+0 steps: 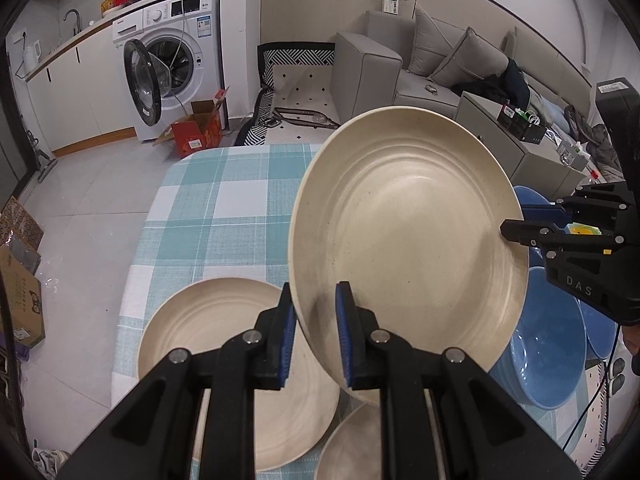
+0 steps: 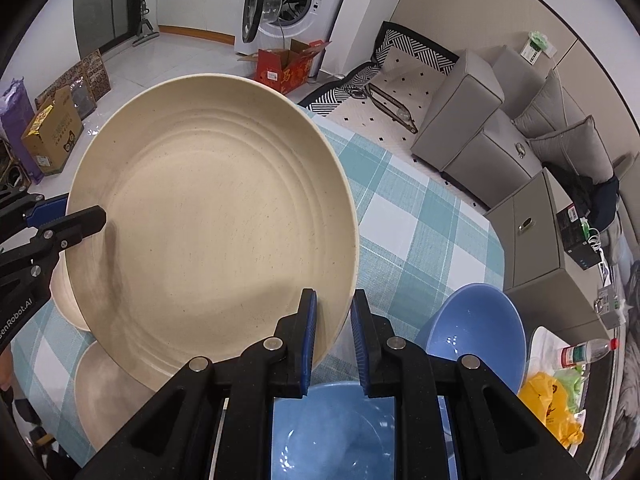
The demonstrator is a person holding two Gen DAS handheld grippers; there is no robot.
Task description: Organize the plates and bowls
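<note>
Both jaws are closed on one cream plate [image 1: 408, 248], which is held tilted above the desk [image 1: 224, 204] with its far rim higher than the near rim.

Left of the held plate, the left gripper [image 1: 316, 336] pinches the near-left rim between its blue pads; only a narrow band of rim is engaged. Below and left of the held plate, a second cream plate [image 1: 224, 364] rests on the checked cloth, and a third cream plate [image 1: 352, 448] lies directly beneath the held plate's lower edge.

Right of the held plate, the right gripper [image 2: 334, 340] clamps the opposite rim in the same manner. Two blue bowls [image 2: 476, 332] stand on the desk just beyond that gripper.

Hazards, judged from this position:
- Rim slip. Each grip covers little surface; if either hand moves apart from the other or twists, the plate may pull free of one pair of pads and swing down.
- Impact. A drop would probably land on the plate lying underneath, or against the blue bowls.
- Collision on lowering. The low near edge may strike the resting plates first.
</note>
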